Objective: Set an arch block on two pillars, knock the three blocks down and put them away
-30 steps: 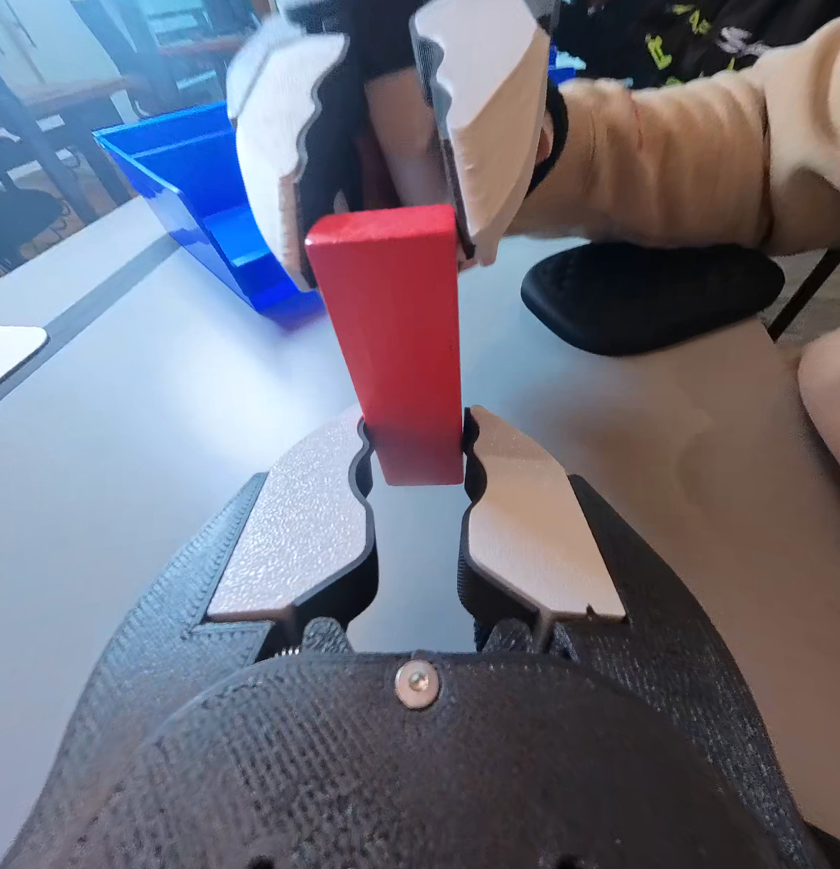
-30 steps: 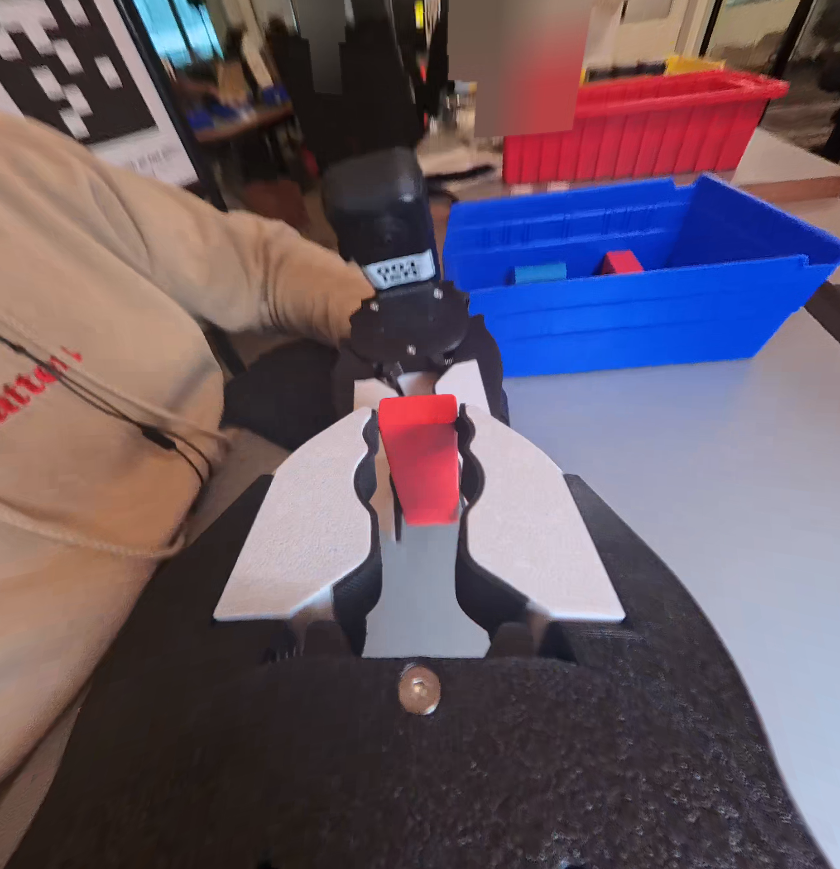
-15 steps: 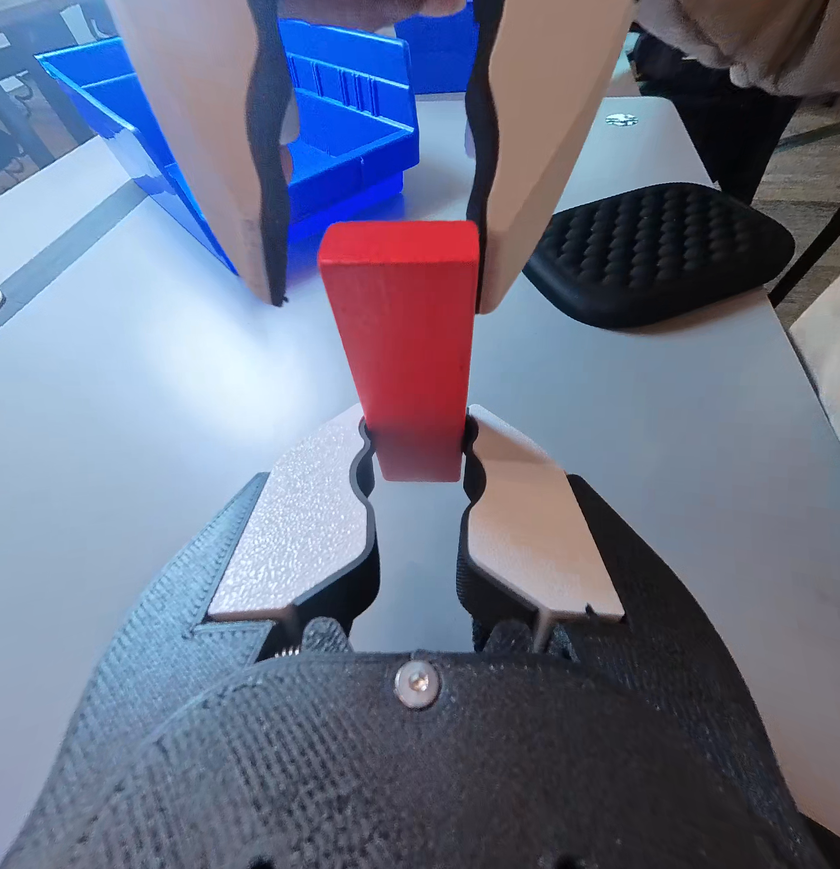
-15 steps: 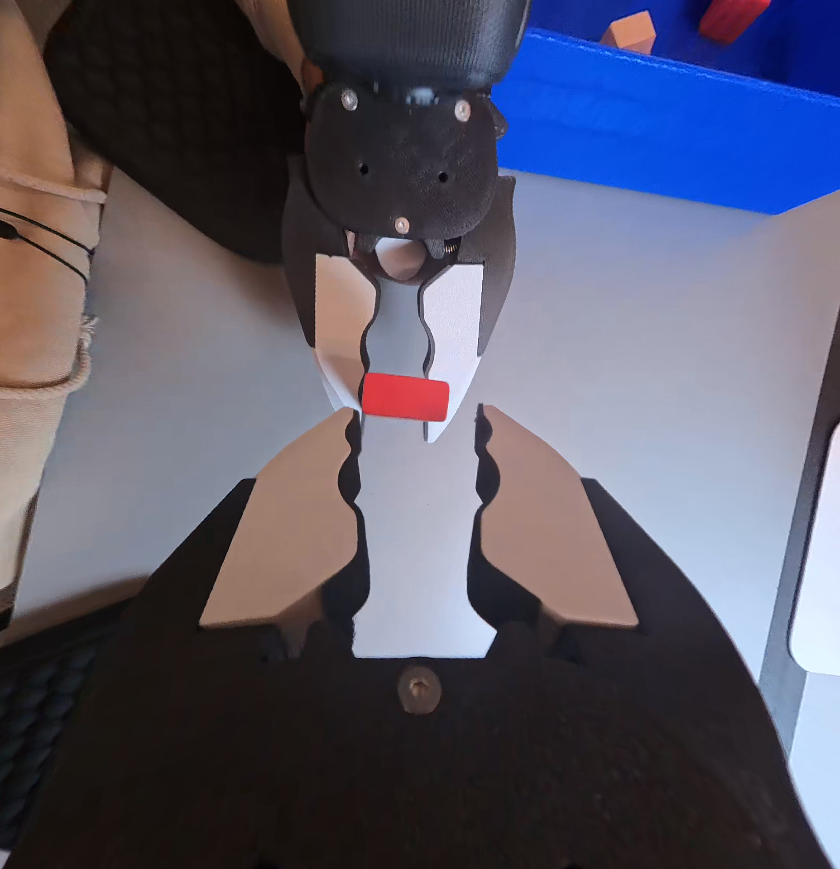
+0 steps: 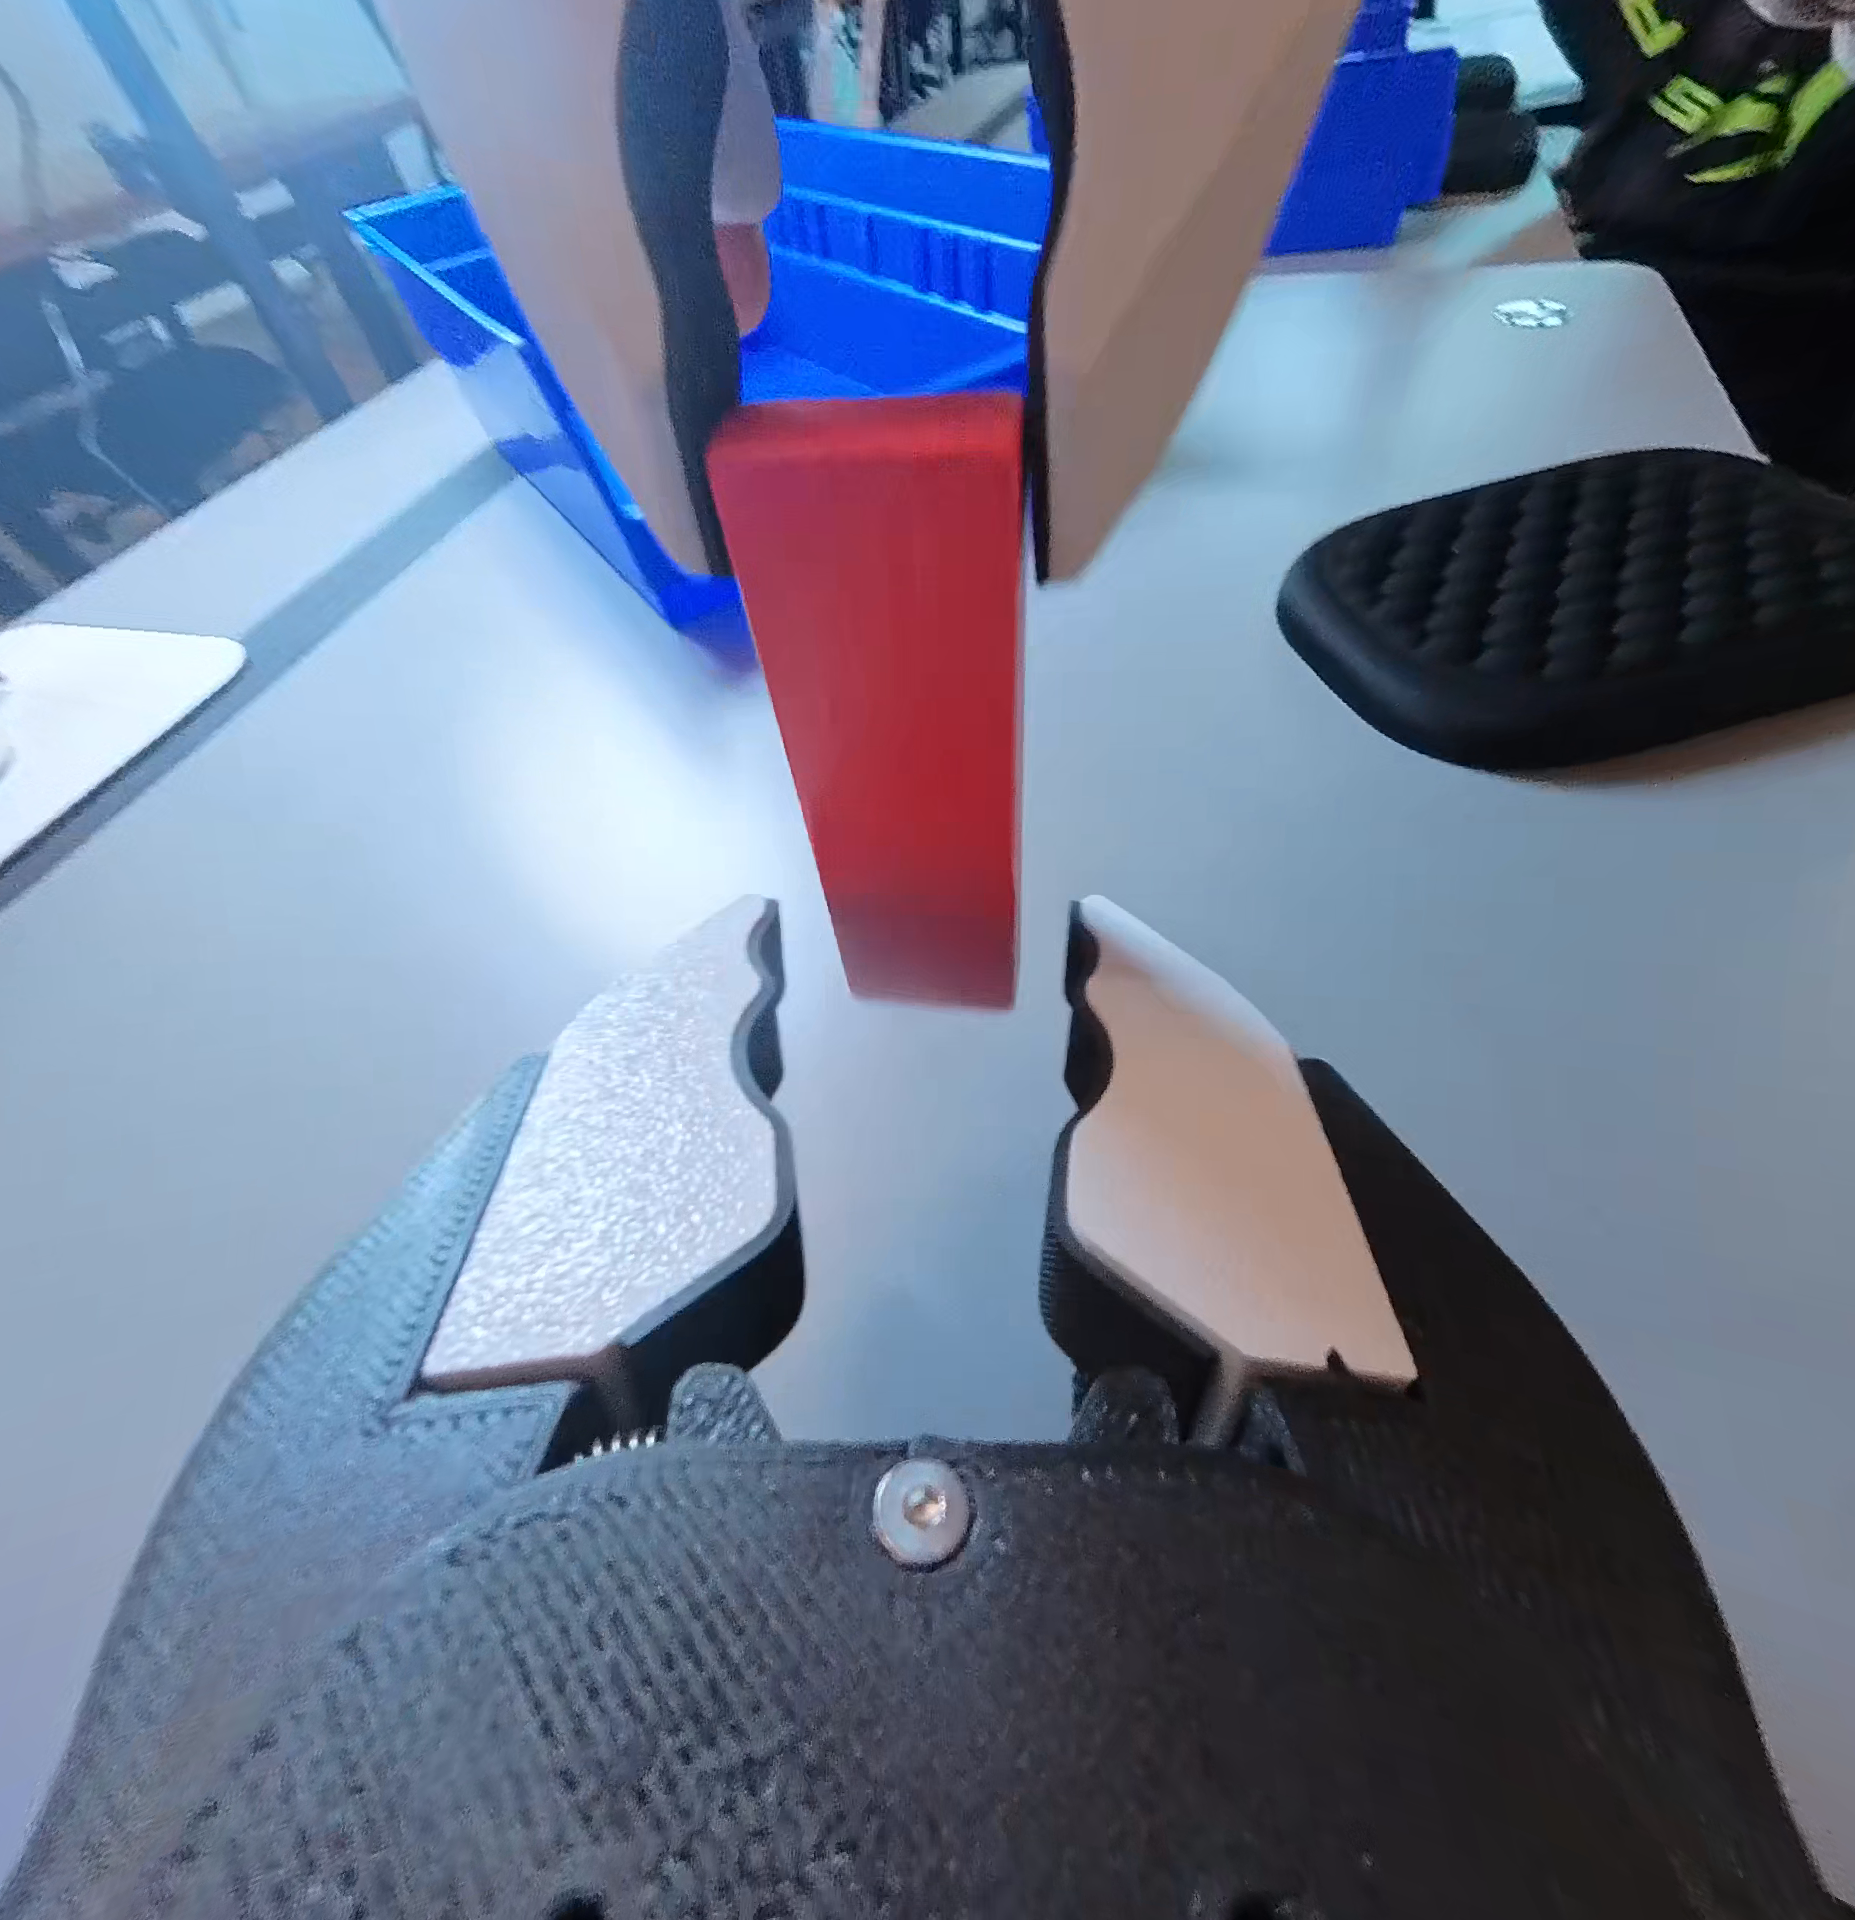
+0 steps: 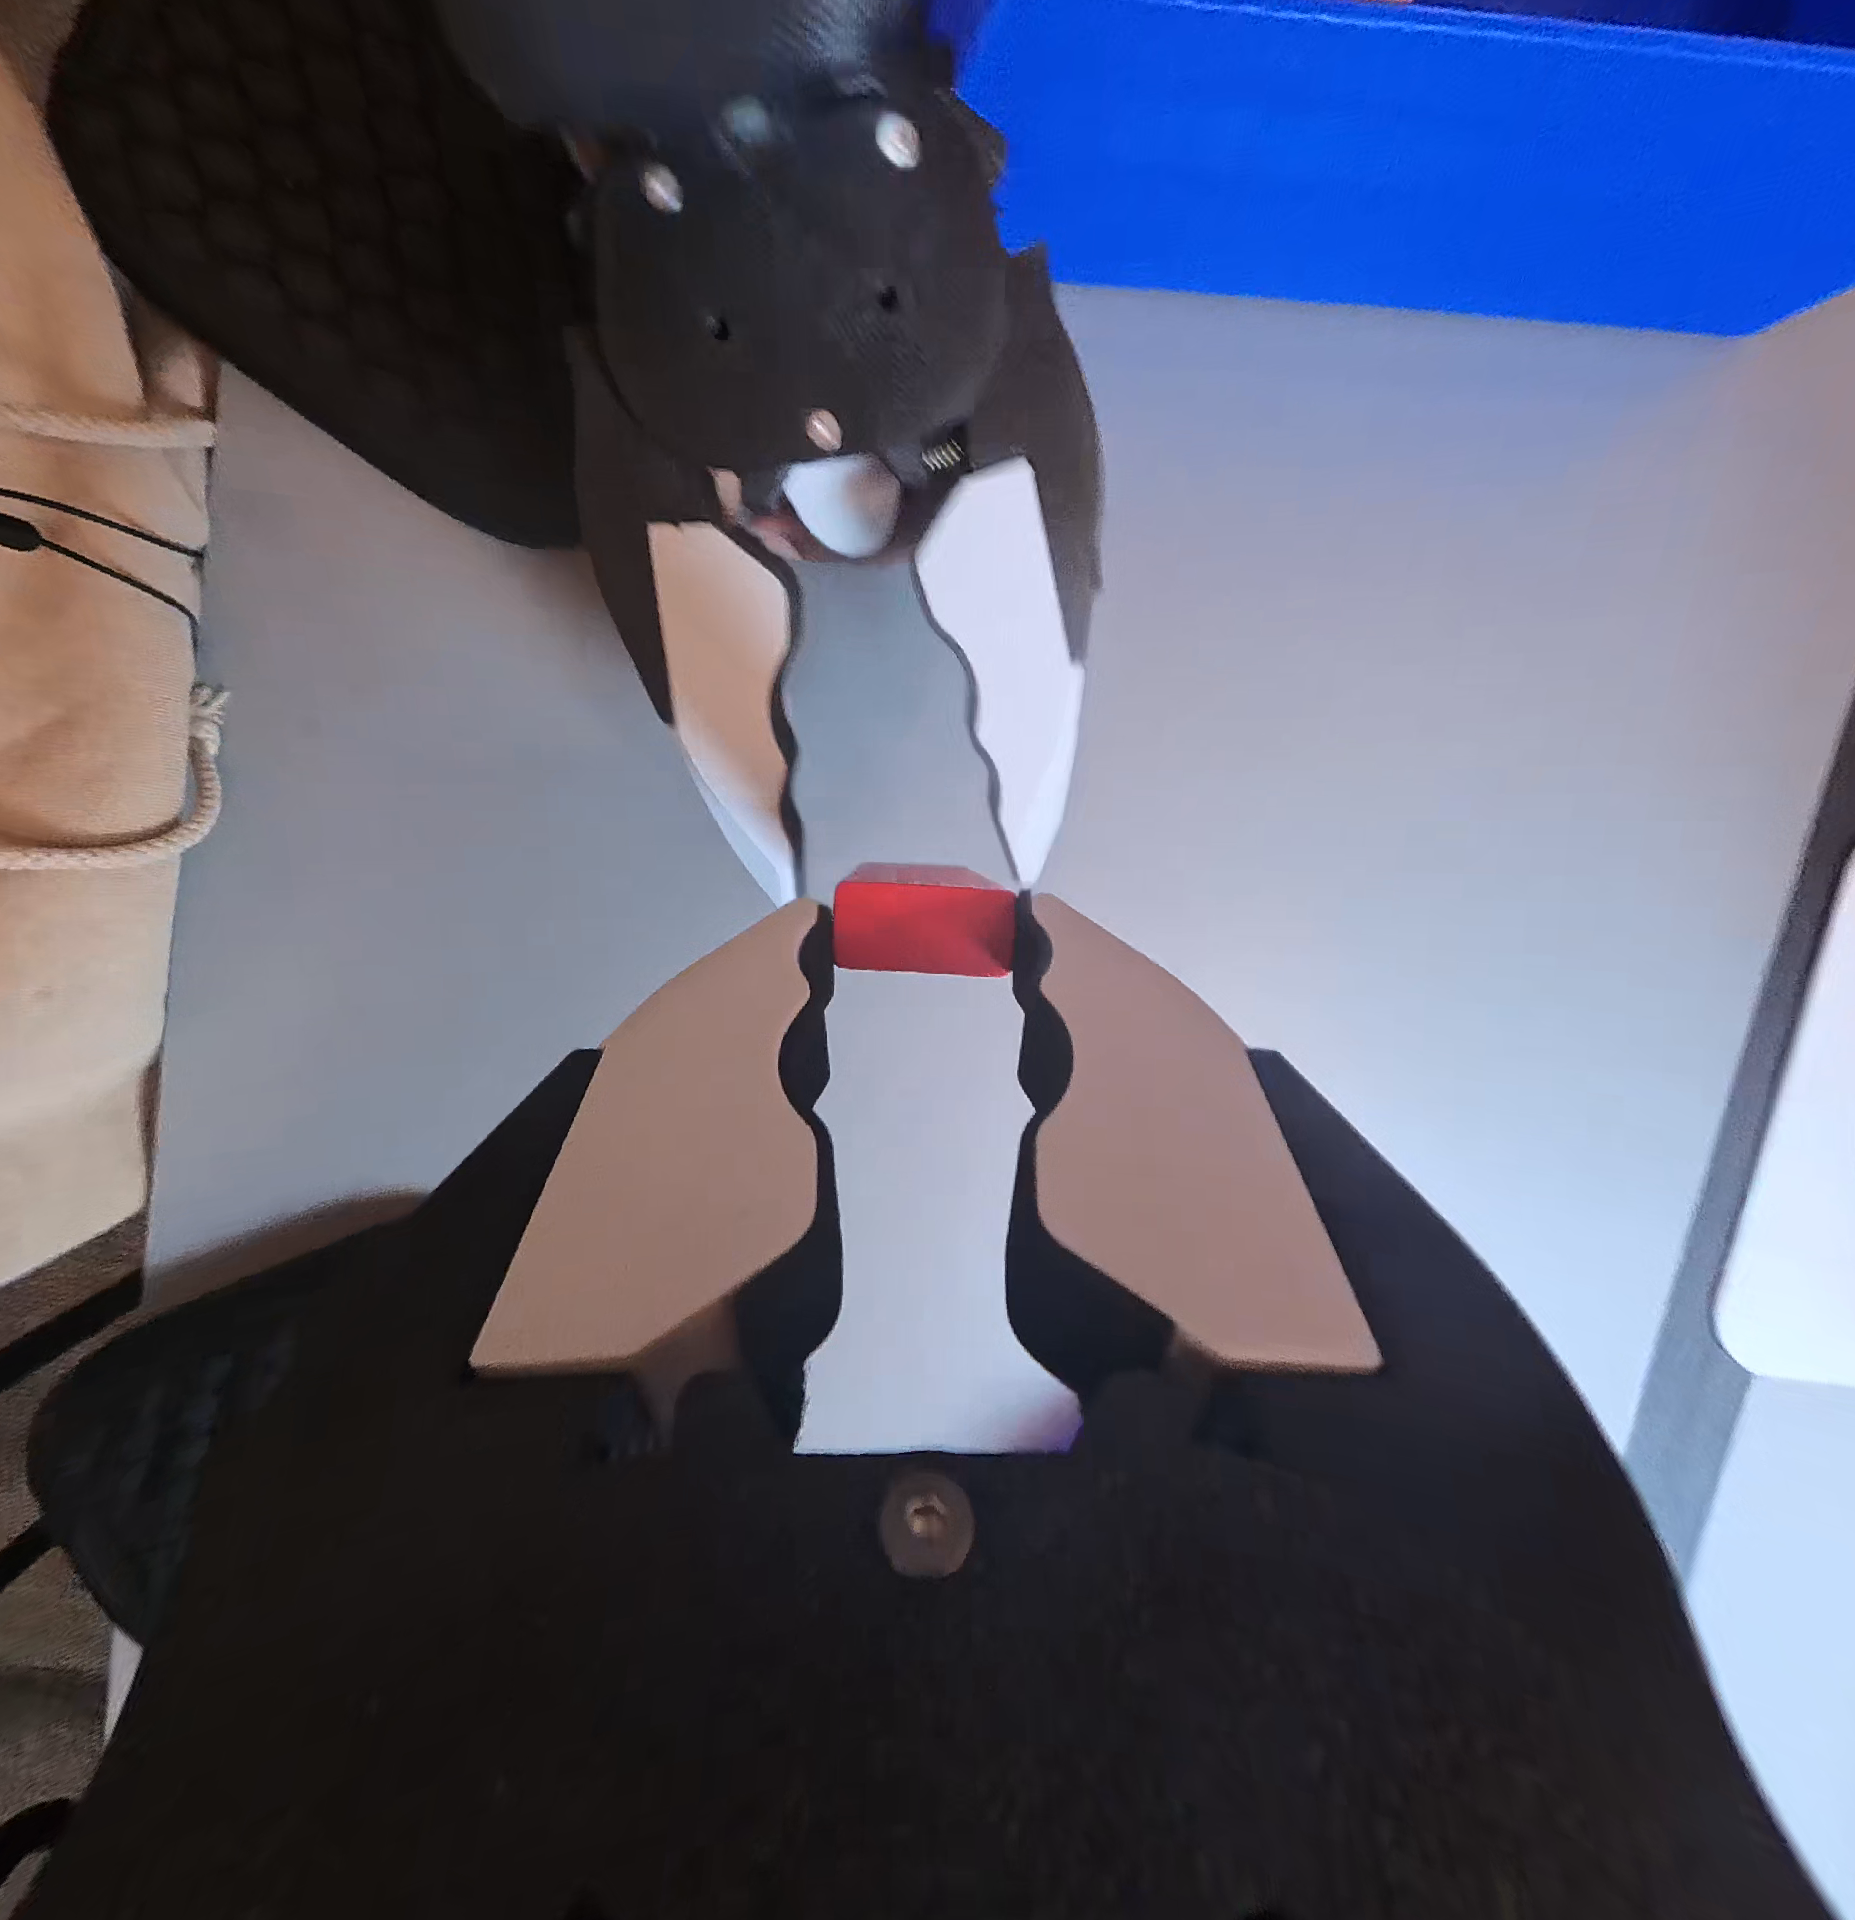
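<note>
One pale grey worktop (image 5: 403,935), with one blue bin (image 5: 549,343) at its far side; a second blue bin (image 5: 1359,135) shows behind it in the left wrist view. One black textured pad (image 5: 1588,603) lies on the worktop's right edge. Two hand-held grippers in play. Right hand-held gripper (image 6: 921,914) comes down from above, clenched on the top end of the one red block (image 5: 892,707), a finger pressed to each side. Block stands upright, a tall slab, lower end at the worktop. Left hand-held gripper (image 5: 918,914) is released: jaws spread, a clear gap each side of the block's base, not touching it. One white flat object (image 5: 81,717) sits at the worktop's left. Only one block visible outside the bins.
</note>
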`<state>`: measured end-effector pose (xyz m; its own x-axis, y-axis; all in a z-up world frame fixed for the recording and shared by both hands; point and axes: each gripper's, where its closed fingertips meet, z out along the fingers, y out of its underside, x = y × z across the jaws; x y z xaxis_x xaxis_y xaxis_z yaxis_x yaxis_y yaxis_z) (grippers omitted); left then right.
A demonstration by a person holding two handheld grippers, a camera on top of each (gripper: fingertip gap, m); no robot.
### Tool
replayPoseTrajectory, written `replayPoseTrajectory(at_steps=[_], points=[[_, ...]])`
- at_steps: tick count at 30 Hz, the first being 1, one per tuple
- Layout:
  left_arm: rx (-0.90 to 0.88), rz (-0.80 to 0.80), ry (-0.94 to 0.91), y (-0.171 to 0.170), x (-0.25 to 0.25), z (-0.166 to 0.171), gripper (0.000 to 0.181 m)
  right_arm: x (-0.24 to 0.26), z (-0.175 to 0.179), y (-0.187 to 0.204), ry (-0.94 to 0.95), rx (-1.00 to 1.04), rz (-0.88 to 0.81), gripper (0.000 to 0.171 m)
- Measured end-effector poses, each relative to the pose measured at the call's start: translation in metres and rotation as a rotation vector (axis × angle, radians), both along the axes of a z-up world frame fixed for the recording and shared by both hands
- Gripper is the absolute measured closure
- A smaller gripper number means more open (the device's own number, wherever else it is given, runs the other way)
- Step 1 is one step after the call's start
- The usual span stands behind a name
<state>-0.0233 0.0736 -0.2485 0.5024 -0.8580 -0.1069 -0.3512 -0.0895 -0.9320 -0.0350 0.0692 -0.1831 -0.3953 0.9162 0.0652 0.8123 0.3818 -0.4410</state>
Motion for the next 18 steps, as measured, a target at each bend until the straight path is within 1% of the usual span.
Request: replayPoseTrajectory(at_steps=[1,4,8,11,14,18], points=[[0.009,0.015,-0.014,0.001,-0.003,0.003,0.125,0.003,0.004,0.009,0.0,0.014,-0.012,0.138],[0.038,0.065,-0.074,0.002,-0.012,0.014,0.126,0.014,0.01,0.041,-0.012,0.058,-0.063,0.138],[0.089,0.097,-0.082,-0.003,-0.021,0.02,0.131,0.03,-0.007,0.073,-0.038,0.019,-0.125,0.138],[0.07,0.089,-0.096,-0.012,-0.023,0.019,0.132,0.039,-0.026,0.087,-0.05,-0.013,-0.158,0.138],[0.029,0.081,-0.151,-0.02,-0.023,0.023,0.134,0.047,-0.043,0.097,-0.069,-0.007,-0.175,0.138],[0.025,0.088,-0.169,-0.023,-0.027,0.025,0.136,0.053,-0.053,0.101,-0.088,0.001,-0.19,0.138]])
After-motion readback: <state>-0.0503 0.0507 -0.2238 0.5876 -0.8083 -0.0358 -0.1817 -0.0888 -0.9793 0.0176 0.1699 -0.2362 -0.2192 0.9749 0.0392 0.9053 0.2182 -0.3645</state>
